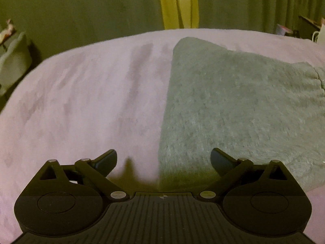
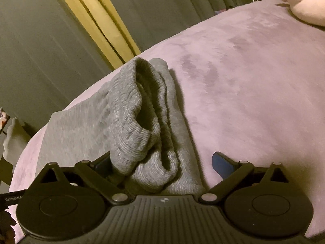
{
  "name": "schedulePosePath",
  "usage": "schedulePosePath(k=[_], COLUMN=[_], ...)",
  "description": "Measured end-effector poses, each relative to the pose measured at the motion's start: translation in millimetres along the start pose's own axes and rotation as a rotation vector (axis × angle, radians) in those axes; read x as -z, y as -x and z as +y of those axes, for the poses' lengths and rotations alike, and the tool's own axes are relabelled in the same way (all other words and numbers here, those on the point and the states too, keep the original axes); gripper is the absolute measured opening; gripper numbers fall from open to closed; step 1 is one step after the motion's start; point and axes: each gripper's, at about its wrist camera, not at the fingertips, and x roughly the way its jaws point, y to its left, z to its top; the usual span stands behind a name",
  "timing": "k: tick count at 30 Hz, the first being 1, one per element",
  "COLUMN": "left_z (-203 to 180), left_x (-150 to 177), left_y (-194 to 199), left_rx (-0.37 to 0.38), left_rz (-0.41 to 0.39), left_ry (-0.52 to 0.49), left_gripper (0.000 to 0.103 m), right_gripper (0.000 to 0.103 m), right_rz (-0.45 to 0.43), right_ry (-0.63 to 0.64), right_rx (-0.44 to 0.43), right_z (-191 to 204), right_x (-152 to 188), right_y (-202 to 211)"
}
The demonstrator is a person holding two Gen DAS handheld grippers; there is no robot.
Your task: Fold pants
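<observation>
Pants (image 2: 126, 109): grey, folded on pink bed (image 2: 254, 81). My right tool (image 2: 162, 160) released, straddling ribbed cuffs; left tool (image 1: 163, 158) released. Advice: press cuffs flat, align edges.

A big pink blanket (image 1: 81, 101) covers the bed. Behind it hang green curtains (image 1: 81, 6) with a yellow strip (image 1: 178, 2) between them.

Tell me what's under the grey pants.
The grey pants lie folded on a pink blanket, which shows on every side of them. In the right wrist view the ribbed cuffs rest on top. Whatever lies between the folded layers is covered.
</observation>
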Motion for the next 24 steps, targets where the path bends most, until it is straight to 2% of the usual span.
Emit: schedulePosePath(k=[4,10,17,21,24], left_z=[7,8,21,24,31], left_x=[3,6,5,1,-8], left_y=[-5,-5,-10,-11,-10], left_rx=[0.019,0.034,0.095,0.119,0.161], left_rz=[-0.004,-0.02,0.021,0.037,0.056], left_ry=[0.039,0.031,0.108,0.1,0.078], left_gripper=[0.103,0.103,0.103,0.103,0.103], right_gripper=[0.099,0.099,0.099,0.099,0.099], right_rz=[0.004,0.046,0.079,0.153,0.201], right_ry=[0.002,-0.032,-0.051,-0.066,-0.086], right_rx=[-0.006,-0.025,-0.034,-0.051,-0.102], right_z=[3,-1,-3,-5,-13], right_x=[-2,-12,-18,-32,-43], right_y=[-7,-19,-23,-27,-28])
